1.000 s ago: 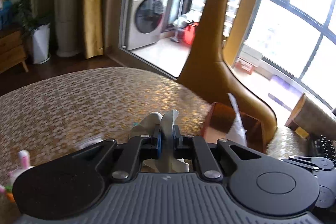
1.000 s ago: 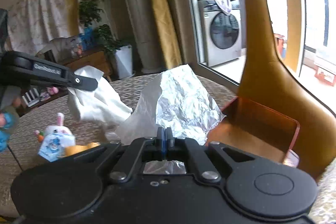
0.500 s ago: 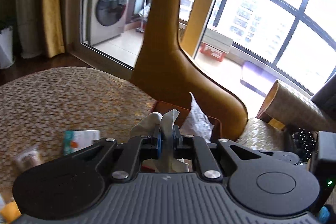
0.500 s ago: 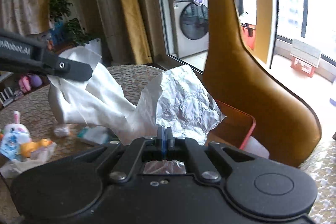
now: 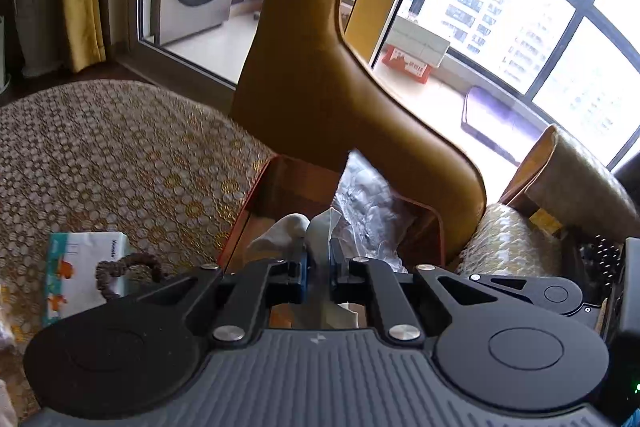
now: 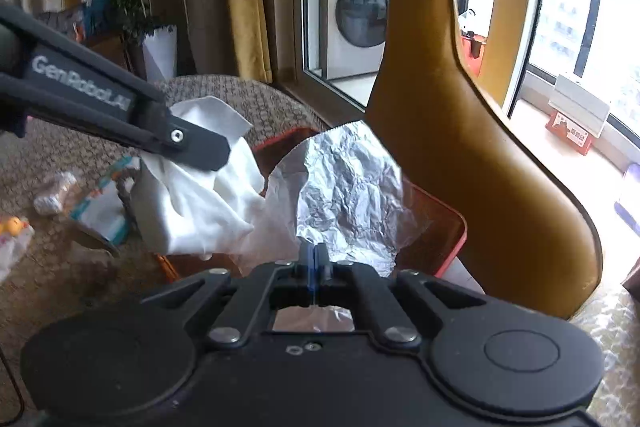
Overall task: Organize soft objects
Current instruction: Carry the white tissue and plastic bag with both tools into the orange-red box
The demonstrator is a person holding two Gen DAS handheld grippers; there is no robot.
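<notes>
- Lying at the far left of the patterned surface (image 5: pixel 120 155), a tissue pack (image 5: pixel 80 275) is partly hidden by the left hand-held gripper's body.
- Left hand-held gripper (image 5: pixel 318 259) pinches a white cloth (image 6: pixel 192 203), which hangs over the orange tray's (image 5: pixel 256 203) left edge.
- Right hand-held gripper (image 6: pixel 316 259) is clamped on crinkled foil (image 6: pixel 348 195) over the tray; the tray's floor is mostly covered.
</notes>
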